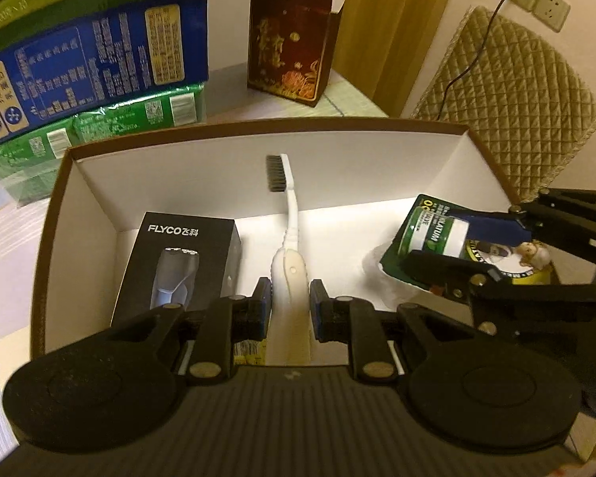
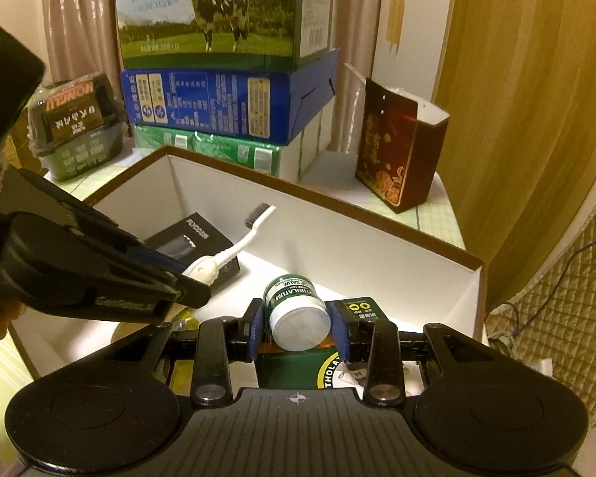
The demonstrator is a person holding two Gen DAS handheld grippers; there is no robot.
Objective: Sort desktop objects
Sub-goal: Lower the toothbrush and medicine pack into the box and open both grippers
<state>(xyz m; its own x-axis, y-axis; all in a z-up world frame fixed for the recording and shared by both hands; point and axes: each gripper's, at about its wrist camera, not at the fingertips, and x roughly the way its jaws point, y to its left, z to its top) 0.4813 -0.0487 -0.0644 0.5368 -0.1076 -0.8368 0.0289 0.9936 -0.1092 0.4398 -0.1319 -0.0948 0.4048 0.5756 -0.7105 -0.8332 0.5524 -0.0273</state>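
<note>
In the left wrist view my left gripper [image 1: 290, 298] is shut on the handle of a white toothbrush [image 1: 289, 206]. Its black bristles point away over the open white-lined box [image 1: 258, 124]. A black FLYCO shaver box [image 1: 178, 266] lies inside at the left. My right gripper [image 2: 298, 326] is shut on a green and white Mentholatum jar [image 2: 298, 318], held low over the box's right end above a green carton [image 2: 294, 371]. From the left wrist the right gripper [image 1: 441, 240] and the jar [image 1: 433, 234] show at the right. From the right wrist the left gripper [image 2: 196, 282] and toothbrush [image 2: 244, 240] show at the left.
Stacked milk cartons [image 2: 214, 12] and green packs [image 1: 99, 131] stand behind the box. A dark red gift bag [image 1: 290, 43] stands at the back right. A black food tub [image 2: 75, 127] sits at the back left. A quilted cover [image 1: 512, 91] and a cable lie to the right.
</note>
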